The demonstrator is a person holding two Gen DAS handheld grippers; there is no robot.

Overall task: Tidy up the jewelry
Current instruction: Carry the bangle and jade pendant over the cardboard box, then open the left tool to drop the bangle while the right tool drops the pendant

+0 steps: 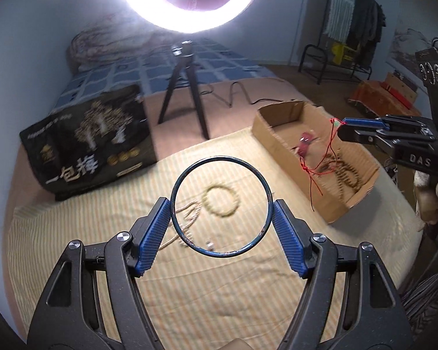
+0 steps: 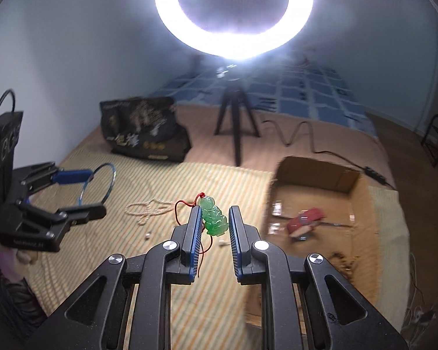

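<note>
My left gripper is shut on a thin dark blue bangle, held upright above the striped cloth; it also shows in the right wrist view. My right gripper is shut on a green jade pendant whose red cord hangs down over the cardboard box. In the box lie a red item and a brown bead string. A bead bracelet and a pale cord necklace lie on the cloth.
A black printed bag stands at the back left. A ring light on a tripod stands behind the cloth, its cable trailing right. Small white bits lie on the cloth. A clothes rack stands far right.
</note>
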